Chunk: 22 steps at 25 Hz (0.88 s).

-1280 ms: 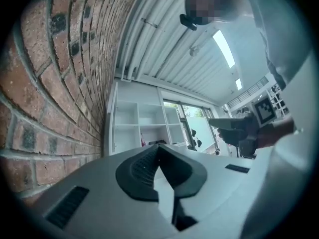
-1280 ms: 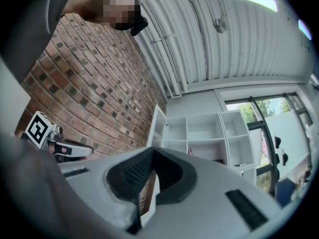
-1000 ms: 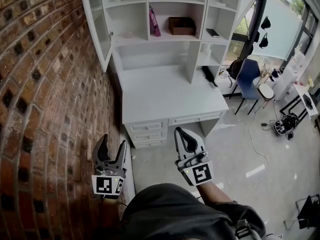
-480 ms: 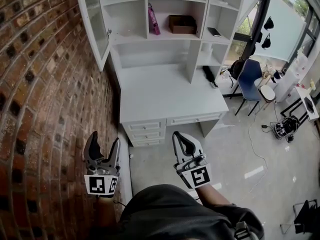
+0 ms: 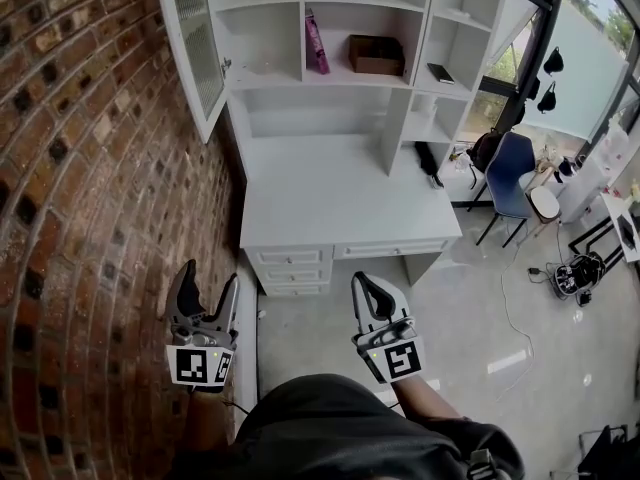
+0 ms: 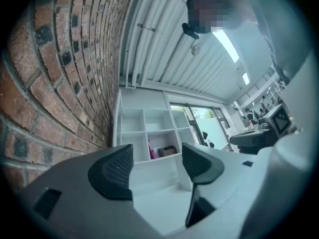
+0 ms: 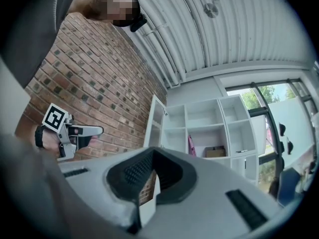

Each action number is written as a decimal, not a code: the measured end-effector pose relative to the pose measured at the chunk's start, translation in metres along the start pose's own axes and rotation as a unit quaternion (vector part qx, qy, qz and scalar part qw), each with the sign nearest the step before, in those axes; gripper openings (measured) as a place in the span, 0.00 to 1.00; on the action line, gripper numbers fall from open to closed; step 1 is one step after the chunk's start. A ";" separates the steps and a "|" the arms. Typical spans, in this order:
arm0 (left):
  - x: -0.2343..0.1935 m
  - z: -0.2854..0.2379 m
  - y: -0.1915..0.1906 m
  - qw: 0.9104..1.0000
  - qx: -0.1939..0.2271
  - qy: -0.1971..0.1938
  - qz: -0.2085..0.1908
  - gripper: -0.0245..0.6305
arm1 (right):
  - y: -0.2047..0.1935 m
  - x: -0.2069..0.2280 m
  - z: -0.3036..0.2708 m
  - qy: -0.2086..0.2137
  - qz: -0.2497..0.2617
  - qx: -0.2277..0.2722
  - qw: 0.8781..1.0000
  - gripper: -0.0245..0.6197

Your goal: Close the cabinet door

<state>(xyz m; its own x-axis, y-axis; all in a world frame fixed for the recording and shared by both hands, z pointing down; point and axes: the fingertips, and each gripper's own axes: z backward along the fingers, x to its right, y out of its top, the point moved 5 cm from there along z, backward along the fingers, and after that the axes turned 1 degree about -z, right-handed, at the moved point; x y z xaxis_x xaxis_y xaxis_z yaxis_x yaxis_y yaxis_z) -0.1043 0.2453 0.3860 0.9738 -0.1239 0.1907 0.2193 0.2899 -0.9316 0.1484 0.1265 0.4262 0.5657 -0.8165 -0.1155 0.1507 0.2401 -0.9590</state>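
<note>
In the head view I lose the top of the cabinet door past the upper edge. The flat dark item on the right-hand shelf is too small for me to name. My torso hides both forearms.

Red brick wall along the left. Just beside it, white desk with drawers, on pale glossy floor. At right, blue chair near tall daylit windows.
</note>
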 end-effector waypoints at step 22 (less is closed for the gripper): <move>-0.102 -0.060 -0.045 1.000 0.005 0.018 0.020 0.47 | -0.054 -0.019 -0.115 0.014 -0.008 -0.021 1.000 0.04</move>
<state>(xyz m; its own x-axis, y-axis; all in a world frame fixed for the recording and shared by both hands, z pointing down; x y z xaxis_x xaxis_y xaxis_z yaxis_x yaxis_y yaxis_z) -0.2174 0.1882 0.3902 0.9791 -0.1454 0.1418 0.1807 0.3041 -0.9353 0.0367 0.0686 0.4505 0.5403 -0.8347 -0.1065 0.1251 0.2049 -0.9708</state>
